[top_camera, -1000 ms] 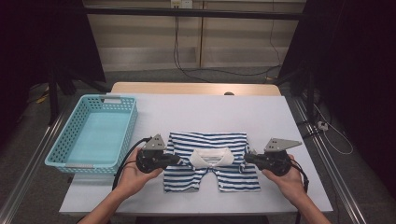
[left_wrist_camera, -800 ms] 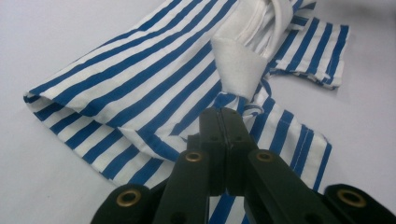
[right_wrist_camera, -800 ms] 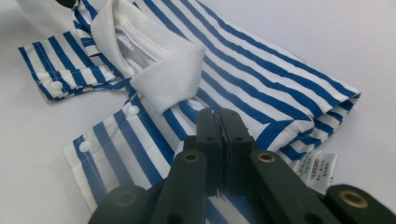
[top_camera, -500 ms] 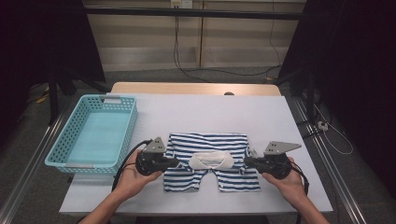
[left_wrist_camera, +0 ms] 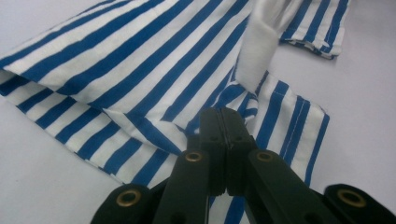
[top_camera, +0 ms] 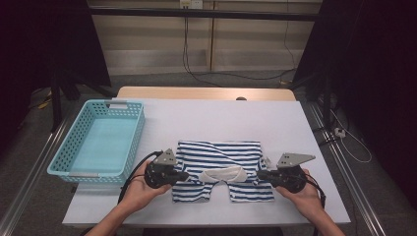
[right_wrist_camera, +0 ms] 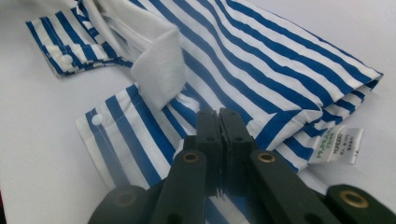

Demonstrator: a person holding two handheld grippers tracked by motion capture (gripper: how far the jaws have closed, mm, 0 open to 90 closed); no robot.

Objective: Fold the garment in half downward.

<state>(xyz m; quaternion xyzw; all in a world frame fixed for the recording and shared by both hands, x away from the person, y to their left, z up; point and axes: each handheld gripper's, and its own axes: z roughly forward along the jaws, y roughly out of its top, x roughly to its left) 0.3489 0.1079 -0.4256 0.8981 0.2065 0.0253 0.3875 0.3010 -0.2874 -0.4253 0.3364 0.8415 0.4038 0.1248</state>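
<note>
- The left gripper point(top_camera: 186, 175) has its jaws pressed together on the striped cloth at the left edge of the shirt point(top_camera: 219, 164); in the left gripper view the jaws point(left_wrist_camera: 225, 135) meet with blue-and-white fabric bunched around their tips.
- The right gripper point(top_camera: 259, 175) has its jaws clamped the same way on the shirt's right edge; in the right gripper view point(right_wrist_camera: 218, 135) folded cloth lies at the tips.
- The shirt lies folded on the near middle of the table point(top_camera: 221, 118), between the two grippers, its white collar point(top_camera: 221, 175) on the near side.
- A white label point(right_wrist_camera: 338, 144) sticks out from the folded edge, just right of the right jaws.
- Each gripper sits in a hand, both coming in from the near edge.
- A turquoise basket point(top_camera: 98, 142) stands at the table's left, well apart from the shirt.
</note>
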